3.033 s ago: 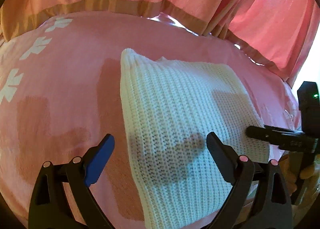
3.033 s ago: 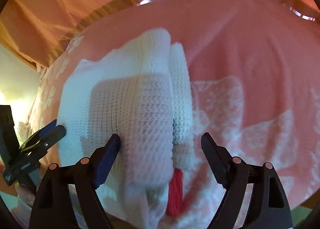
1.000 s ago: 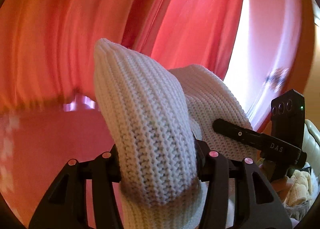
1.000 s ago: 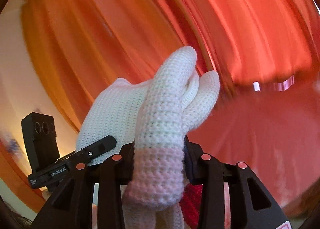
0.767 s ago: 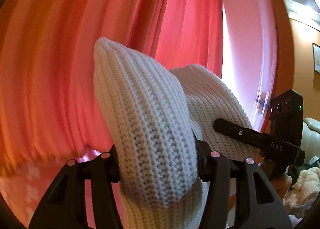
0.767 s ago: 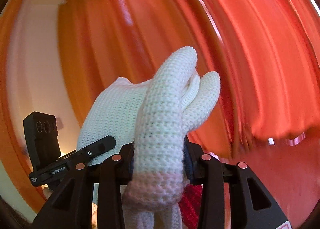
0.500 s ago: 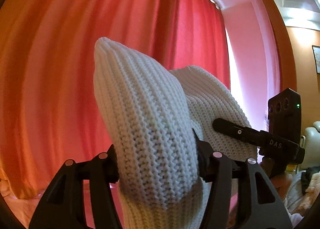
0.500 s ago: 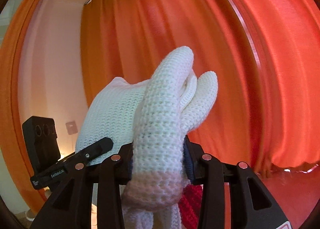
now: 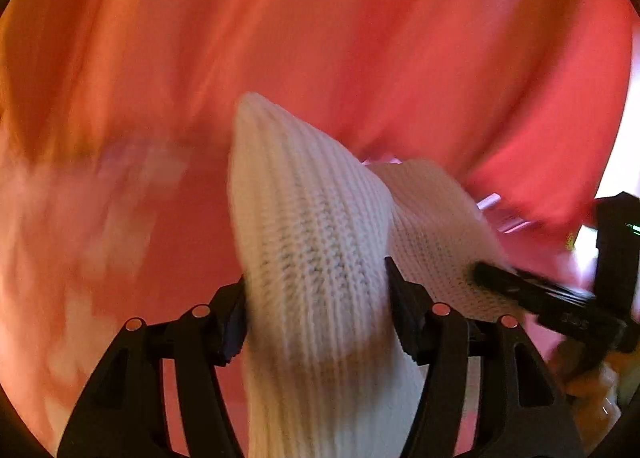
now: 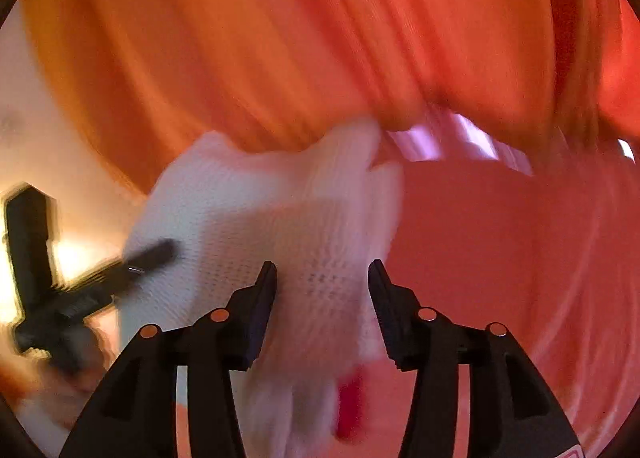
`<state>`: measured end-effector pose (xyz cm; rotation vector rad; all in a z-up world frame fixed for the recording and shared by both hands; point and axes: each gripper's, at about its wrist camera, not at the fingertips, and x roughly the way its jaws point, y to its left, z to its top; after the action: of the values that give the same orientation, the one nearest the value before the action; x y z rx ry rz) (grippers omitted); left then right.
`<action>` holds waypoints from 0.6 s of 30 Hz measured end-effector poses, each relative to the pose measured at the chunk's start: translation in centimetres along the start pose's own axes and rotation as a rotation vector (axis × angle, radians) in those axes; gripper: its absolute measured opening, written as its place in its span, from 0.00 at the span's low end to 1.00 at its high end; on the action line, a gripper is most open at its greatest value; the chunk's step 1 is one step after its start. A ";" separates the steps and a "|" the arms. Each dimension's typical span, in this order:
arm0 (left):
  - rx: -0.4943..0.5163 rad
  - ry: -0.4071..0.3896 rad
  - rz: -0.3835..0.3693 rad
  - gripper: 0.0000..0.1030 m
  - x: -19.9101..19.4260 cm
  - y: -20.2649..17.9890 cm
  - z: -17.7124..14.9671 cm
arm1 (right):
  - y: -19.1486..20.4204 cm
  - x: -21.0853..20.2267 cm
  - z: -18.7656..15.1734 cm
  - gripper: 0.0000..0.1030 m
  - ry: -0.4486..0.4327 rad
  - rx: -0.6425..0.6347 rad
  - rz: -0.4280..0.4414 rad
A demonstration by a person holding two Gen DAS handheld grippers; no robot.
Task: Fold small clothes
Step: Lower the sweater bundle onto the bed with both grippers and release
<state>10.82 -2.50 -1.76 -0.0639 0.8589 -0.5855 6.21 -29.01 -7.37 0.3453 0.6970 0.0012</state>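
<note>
White knit garment (image 9: 312, 242) up off the pink bed (image 10: 500, 258) — soft, light, floppy; left gripper (image 9: 316, 310) clamped on its thick fold, right gripper (image 10: 322, 290) just opening, knit loose between — regrip the edge.

A bed surface covered in smooth pink fabric (image 10: 500, 258) fills the right wrist view from three o'clock down to five o'clock, ending at one o'clock against hanging drapes. In the left wrist view the same pink cover (image 9: 120, 250) sits blurred at eight to nine o'clock, with pale white patches on it. Whether anything lies directly on it cannot be told.
</note>
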 end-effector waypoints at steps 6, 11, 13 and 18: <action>-0.027 -0.004 0.094 0.55 0.2 3.2 -1.1 | -2.4 -2.1 0.0 0.42 -0.056 0.107 0.119; -0.042 -0.032 0.092 0.58 -0.1 2.4 0.0 | -0.2 -0.3 0.3 0.58 -0.019 0.070 0.202; -0.032 0.009 0.093 0.59 0.5 2.2 -0.5 | 0.7 1.8 -0.2 0.66 0.072 0.053 0.191; 0.033 0.058 0.150 0.59 2.0 0.7 -2.0 | 3.3 4.6 -1.8 0.21 0.136 -0.094 0.070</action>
<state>10.71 -2.55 -4.66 0.0475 0.9015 -0.4628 9.03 -24.81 -10.51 0.2810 0.8162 0.1250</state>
